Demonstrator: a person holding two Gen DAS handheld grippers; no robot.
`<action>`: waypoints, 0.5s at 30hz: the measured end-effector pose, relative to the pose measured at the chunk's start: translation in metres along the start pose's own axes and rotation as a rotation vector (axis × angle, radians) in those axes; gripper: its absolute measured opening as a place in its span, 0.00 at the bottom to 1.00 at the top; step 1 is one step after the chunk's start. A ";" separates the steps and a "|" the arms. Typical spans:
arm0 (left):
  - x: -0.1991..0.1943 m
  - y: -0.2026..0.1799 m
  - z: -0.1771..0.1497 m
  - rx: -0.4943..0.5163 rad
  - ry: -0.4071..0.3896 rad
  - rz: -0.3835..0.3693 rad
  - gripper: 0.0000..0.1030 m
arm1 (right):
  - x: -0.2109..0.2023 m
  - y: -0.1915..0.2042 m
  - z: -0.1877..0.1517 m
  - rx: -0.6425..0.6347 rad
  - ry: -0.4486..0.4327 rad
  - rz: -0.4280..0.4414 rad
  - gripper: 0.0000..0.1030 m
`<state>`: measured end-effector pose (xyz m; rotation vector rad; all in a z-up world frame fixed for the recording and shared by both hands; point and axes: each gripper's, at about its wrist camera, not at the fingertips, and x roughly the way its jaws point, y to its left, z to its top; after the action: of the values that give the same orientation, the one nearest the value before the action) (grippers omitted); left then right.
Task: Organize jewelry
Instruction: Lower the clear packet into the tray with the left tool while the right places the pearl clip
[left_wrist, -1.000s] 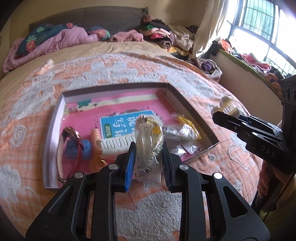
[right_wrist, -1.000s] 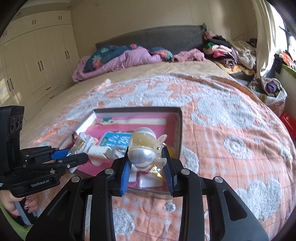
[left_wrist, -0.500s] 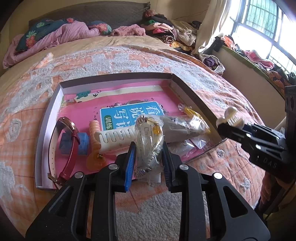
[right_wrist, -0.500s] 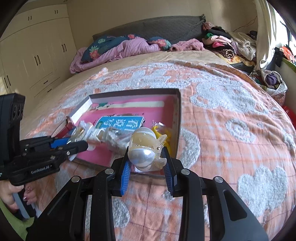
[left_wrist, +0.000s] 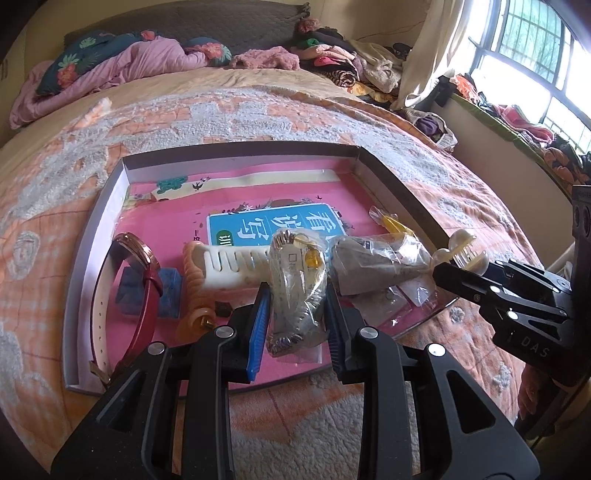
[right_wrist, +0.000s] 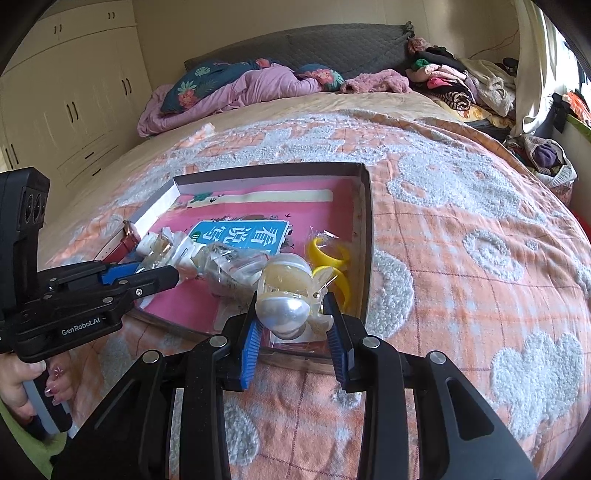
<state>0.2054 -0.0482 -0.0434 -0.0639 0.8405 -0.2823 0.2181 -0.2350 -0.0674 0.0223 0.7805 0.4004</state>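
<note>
A bed (right_wrist: 461, 229) under an orange checked blanket with fluffy grey patches carries a shallow box (left_wrist: 399, 192) lined in pink. The left claw (left_wrist: 297, 314) is clamped on a clear jewelry bag (left_wrist: 295, 291) above the box's near edge. The right claw (right_wrist: 293, 328) grips a pearly hair clip (right_wrist: 286, 295) over the box's near right corner. Cream wardrobes (right_wrist: 74, 99) line the wall; clothes (right_wrist: 450, 81) pile by the window.

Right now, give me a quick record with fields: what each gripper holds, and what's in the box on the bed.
left gripper: shut on clear plastic bag of jewelry
right gripper: shut on pearly cream hair claw clip
container: shallow open cardboard box with pink lining, on orange patterned bedspread
in box: red-strap wristwatch, white comb, yellow rings
</note>
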 end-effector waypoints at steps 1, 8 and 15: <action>0.001 0.000 0.001 0.002 -0.002 0.001 0.20 | 0.000 0.000 -0.001 0.000 0.000 0.000 0.33; 0.003 0.002 0.003 0.005 -0.008 0.004 0.20 | -0.003 0.001 -0.005 -0.004 -0.006 -0.010 0.51; 0.005 0.002 0.004 0.006 -0.006 0.007 0.21 | -0.013 0.002 -0.006 -0.001 -0.035 -0.020 0.61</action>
<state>0.2120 -0.0475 -0.0442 -0.0562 0.8337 -0.2781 0.2044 -0.2383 -0.0626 0.0204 0.7453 0.3809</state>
